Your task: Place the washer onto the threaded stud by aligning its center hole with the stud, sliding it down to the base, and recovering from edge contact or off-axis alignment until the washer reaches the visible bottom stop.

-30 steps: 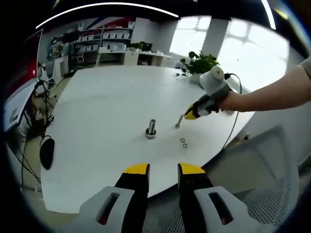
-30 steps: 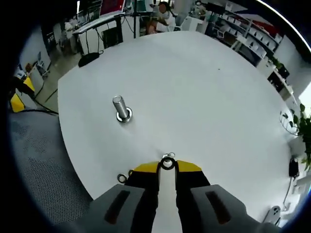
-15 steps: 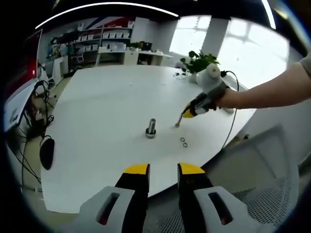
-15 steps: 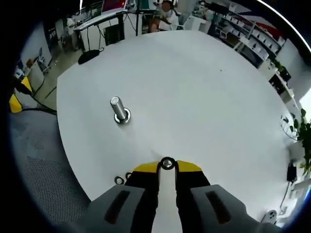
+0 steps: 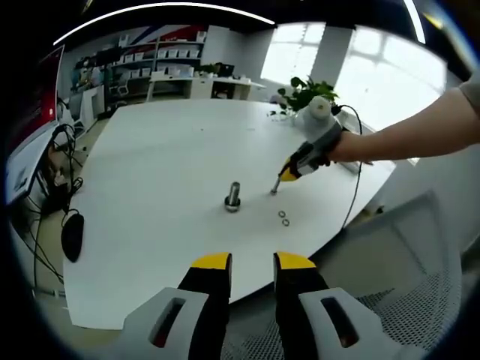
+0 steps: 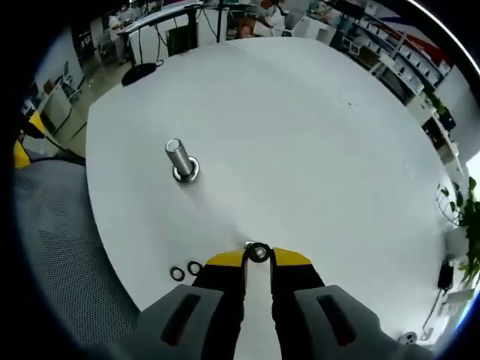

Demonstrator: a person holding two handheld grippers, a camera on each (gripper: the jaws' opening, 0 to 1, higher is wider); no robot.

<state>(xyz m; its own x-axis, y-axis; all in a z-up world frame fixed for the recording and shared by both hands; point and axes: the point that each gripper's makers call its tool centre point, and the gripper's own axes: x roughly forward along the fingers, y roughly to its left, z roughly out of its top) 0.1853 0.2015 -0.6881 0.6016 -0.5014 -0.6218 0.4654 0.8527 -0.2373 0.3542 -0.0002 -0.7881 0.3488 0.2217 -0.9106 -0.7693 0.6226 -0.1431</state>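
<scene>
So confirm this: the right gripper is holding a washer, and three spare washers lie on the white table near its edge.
Not three. The right gripper view shows two spare washers lying on the white table near its edge. The right gripper does hold a washer at its tips.

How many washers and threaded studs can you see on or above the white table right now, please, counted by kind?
Washers: 3. One washer sits pinched in the right gripper; two loose washers lie on the table.
Threaded stud: 1, standing upright on its base.
Total: 4 things.
</scene>
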